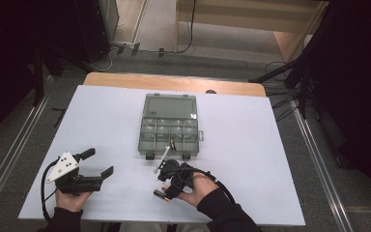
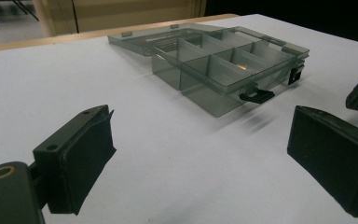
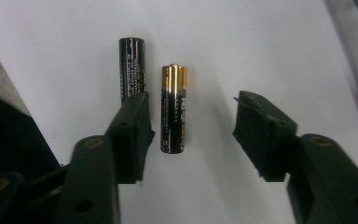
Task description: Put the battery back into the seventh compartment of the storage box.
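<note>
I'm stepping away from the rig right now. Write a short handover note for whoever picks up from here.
Left gripper: open, holding nothing, resting low at the table's left, aimed at the organizer box.
Right gripper: open, over two batteries near the front edge; the gold-and-black battery lies between its fingers, the all-black battery beside it, outside.
Box: lid open, at table centre; one small item seems to sit in a compartment.
Done: nothing gripped yet.
Left: likely grasp the batteries and put them in the box.
</note>
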